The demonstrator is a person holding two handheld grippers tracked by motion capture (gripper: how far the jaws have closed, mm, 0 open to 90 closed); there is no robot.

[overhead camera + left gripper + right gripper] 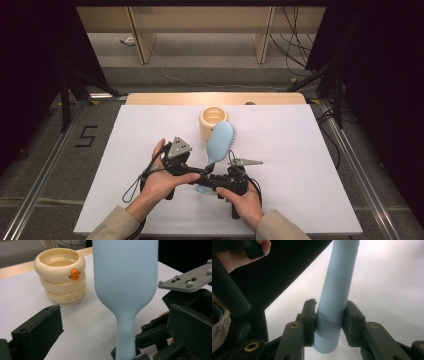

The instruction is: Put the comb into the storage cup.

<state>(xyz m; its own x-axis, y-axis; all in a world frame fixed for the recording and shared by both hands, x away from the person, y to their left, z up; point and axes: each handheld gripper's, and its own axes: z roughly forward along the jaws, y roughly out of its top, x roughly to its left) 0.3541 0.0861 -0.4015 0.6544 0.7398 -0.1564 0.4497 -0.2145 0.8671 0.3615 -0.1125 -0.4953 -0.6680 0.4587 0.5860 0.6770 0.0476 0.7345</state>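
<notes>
The right hand-held gripper (329, 322) is pinching the pale blue hairbrush (218, 145) by the lower end of its handle: in the right gripper view the two black jaws press against opposite sides of the round handle, with a short stub of blue sticking out below them. In the high view the hairbrush rises from that grip and leans up and away from the person, its oval head tilted toward the far side of the table (300, 200) with the bristles showing along its right edge (the smooth back faces the left gripper's camera). The head ends just in front of a cream-coloured cup (213, 120) shaped like three stacked rings, which stands upright near the middle of the table's far half; in the left gripper view a small orange bump sits on the cup's upper ring. The left hand-held gripper (112, 332) is spread wide, one jaw well to each side of the handle and neither touching it, so the hairbrush stands in the gap between them. In the high view both of the person's hands are close together near the front-centre of the table, the left hand (162, 182) just left of the handle, the right hand (245, 200) below it.
</notes>
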